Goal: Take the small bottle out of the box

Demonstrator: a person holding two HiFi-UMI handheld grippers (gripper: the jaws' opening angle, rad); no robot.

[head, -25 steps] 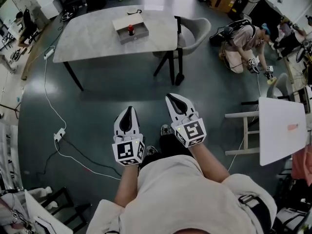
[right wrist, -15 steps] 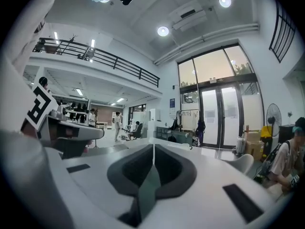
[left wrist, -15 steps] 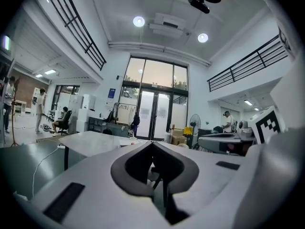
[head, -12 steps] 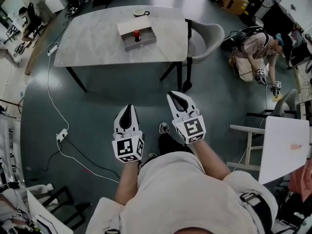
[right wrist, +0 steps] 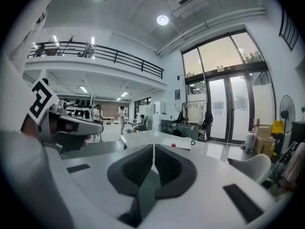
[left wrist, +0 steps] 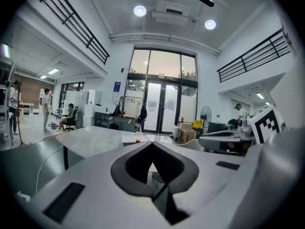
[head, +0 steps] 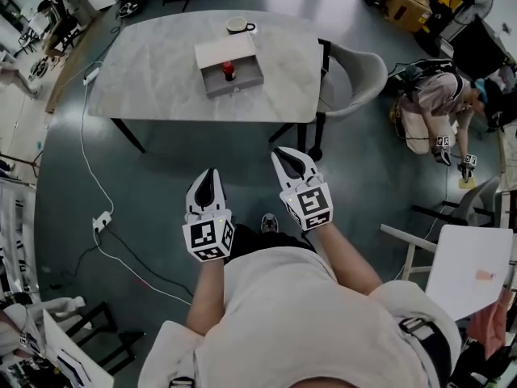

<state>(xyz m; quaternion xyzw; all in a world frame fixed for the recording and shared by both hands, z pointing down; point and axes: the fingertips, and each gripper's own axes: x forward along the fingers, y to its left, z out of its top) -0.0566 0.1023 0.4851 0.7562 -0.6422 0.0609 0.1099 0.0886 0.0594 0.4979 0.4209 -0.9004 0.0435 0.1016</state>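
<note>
Both hand-held grippers were closed on nothing. The left gripper (head: 210, 174) showed its dark pads meeting at the tips in its own view, and the right gripper (head: 283, 155) did the same. They were held side by side in front of the person's pale shirt, above the dark grey floor (head: 161, 184), with their noses aimed toward the pale marbled grey table (head: 153, 63), and both were well apart from it. On that tabletop sat the shallow grey open-topped box (head: 236, 85), with a whitish panel along its far side. The small dark bottle with a red cap (head: 229, 71) was inside the box, roughly at its middle. It seemed to be standing upright, though it was too small in the head view to be sure. A round light-coloured cup (head: 237, 25) stood on the table just beyond the box, nearer the far edge. A grey shell-backed chair (head: 359, 67) was at the table's right end. A thin white cable (head: 85, 164) ran from the table's left side across the floor to a white power strip (head: 100, 221). Farther right, another person crouched on the floor (head: 432, 103) (also with marker-cube grippers in hand), and the corner of a white tabletop (head: 468, 269) showed at the right edge.
</note>
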